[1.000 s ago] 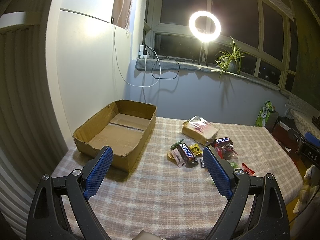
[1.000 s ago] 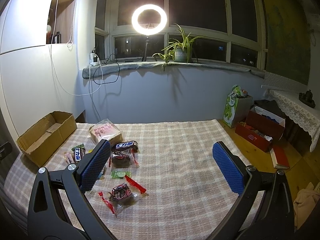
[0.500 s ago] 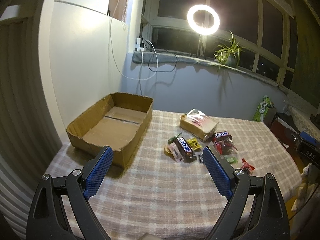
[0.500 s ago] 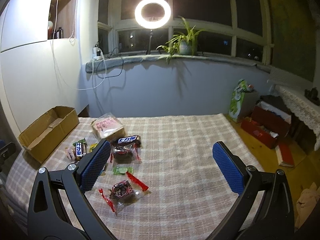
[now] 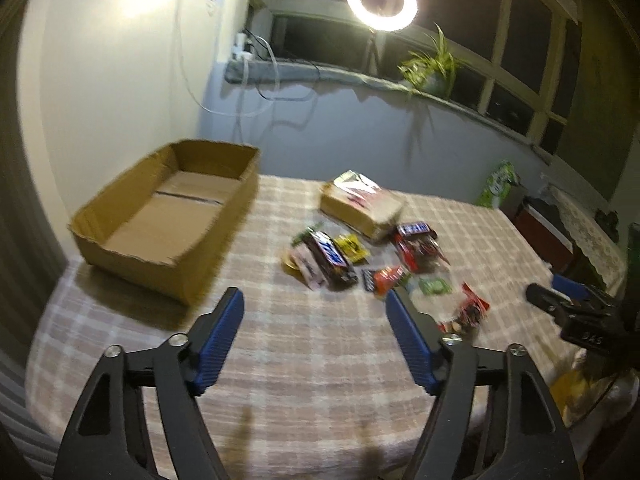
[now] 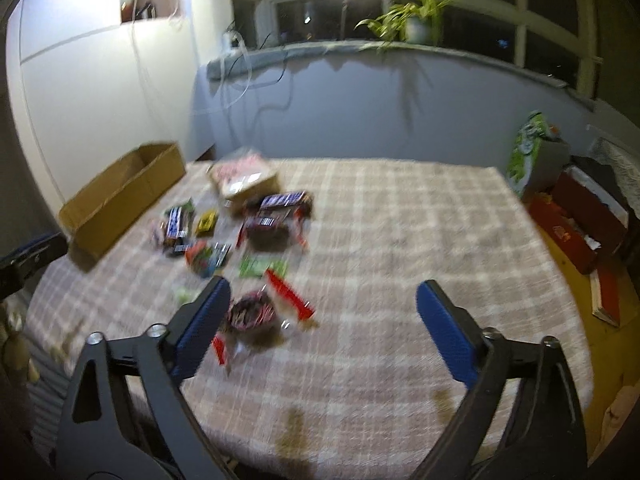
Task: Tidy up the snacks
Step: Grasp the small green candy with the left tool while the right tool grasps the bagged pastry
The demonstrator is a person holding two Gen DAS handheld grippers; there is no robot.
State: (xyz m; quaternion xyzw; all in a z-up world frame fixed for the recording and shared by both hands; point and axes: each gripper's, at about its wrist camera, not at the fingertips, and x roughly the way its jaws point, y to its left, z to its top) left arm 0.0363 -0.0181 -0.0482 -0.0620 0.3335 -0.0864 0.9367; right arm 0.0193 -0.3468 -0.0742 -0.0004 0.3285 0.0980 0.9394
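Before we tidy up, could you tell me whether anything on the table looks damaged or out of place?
The cardboard box has a ragged, torn front rim and holds nothing, while the snacks lie scattered loose on the checked tablecloth beside it. Nothing looks spilled, though both views are blurred.

tablecloth (image 5: pixel 328 364): checked, pinkish-beige and white
cardboard box (image 5: pixel 132 256): plain brown
left gripper (image 5: pixel 316 316): black arms, blue ribbed pads
right gripper (image 6: pixel 324 312): black arms, blue pads
chocolate bar (image 5: pixel 330 258): dark brown wrapper, blue-and-white lettering
small sachet (image 5: pixel 351 246): yellow
flat packet (image 6: pixel 262 267): green
clear-wrapped snack (image 6: pixel 256 316): dark contents, red ends
big wrapped pack (image 5: pixel 360 204): tan, red-and-white print
ring light (image 5: pixel 382 0): white glow
carton on floor (image 6: pixel 526 156): green and white
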